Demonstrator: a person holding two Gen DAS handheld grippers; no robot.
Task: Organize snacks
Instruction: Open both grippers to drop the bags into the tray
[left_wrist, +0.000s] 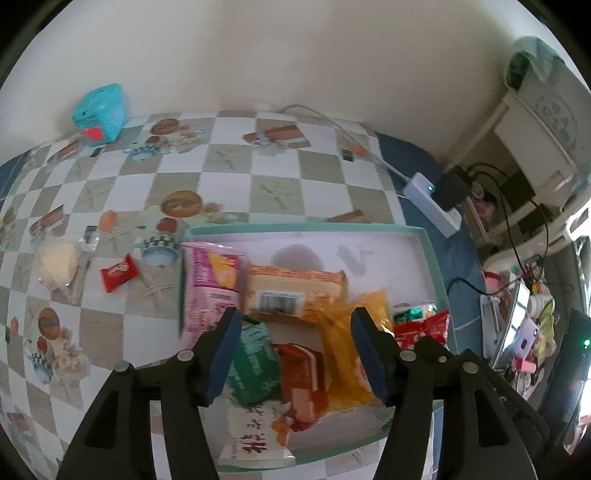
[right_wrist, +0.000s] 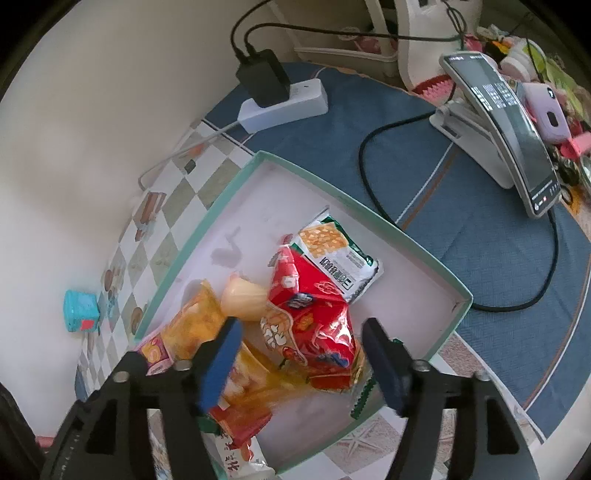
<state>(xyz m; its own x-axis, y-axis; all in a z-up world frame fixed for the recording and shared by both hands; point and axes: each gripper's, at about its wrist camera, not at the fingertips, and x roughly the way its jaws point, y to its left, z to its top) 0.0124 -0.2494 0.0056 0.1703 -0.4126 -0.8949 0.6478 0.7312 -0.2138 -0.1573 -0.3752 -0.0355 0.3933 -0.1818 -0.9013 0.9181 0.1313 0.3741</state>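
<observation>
we found both claws released, gripping nothing: the left gripper (left_wrist: 295, 317) hung over the green packet (left_wrist: 255, 365) in the tray (left_wrist: 430, 258), the right gripper (right_wrist: 301, 328) over the red packet (right_wrist: 314, 325).

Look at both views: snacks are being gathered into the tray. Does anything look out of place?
Yes. A small red candy and a pale wrapped snack lie on the checked tablecloth, outside the tray, while the other packets are piled loosely inside it.
</observation>
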